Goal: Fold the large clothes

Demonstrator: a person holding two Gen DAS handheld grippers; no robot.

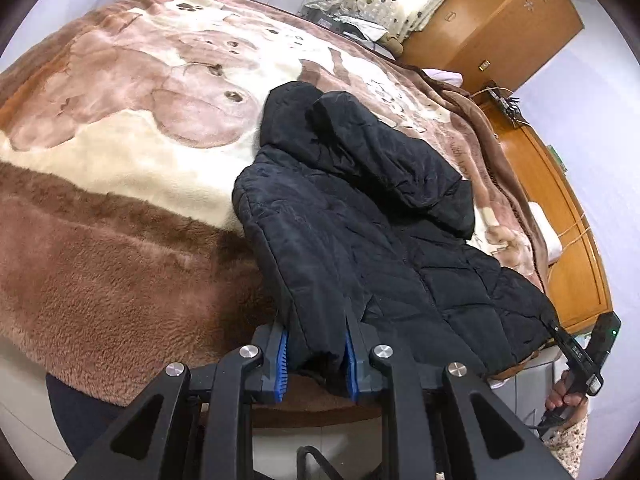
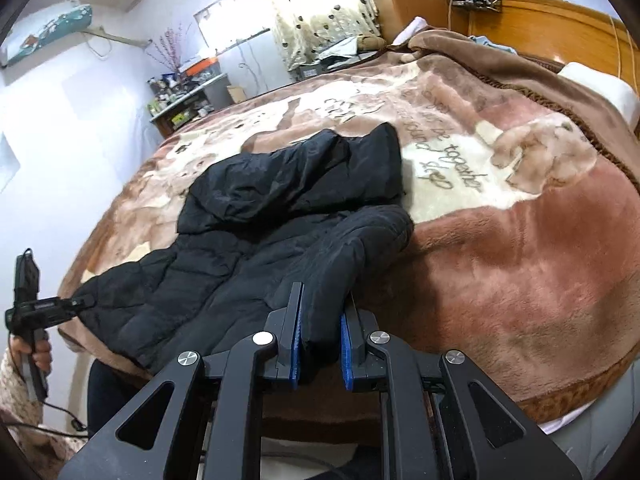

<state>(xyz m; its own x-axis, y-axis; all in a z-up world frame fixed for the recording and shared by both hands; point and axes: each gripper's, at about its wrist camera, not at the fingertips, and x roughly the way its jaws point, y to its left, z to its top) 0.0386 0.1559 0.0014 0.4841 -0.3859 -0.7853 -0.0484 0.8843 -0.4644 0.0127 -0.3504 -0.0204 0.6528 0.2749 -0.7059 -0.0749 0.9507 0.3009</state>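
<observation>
A black quilted hooded jacket (image 1: 360, 232) lies on the bed, hood toward the far side and hem at the near edge. My left gripper (image 1: 316, 332) is shut on one sleeve cuff (image 1: 316, 320) at the bed's front edge. In the right wrist view the jacket (image 2: 248, 248) spreads to the left, and my right gripper (image 2: 322, 320) is shut on the other sleeve cuff (image 2: 324, 312). Each gripper shows in the other's view: the right one at the jacket's hem corner (image 1: 576, 352), the left one at the far left (image 2: 52, 304).
The bed carries a brown and cream plush blanket (image 1: 120, 160) with a bear print. A wooden headboard (image 2: 552, 24) and a wardrobe (image 1: 492, 16) stand on the right. A cluttered shelf (image 2: 184, 96) stands by the far wall. A white pillow (image 2: 600, 88) lies near the headboard.
</observation>
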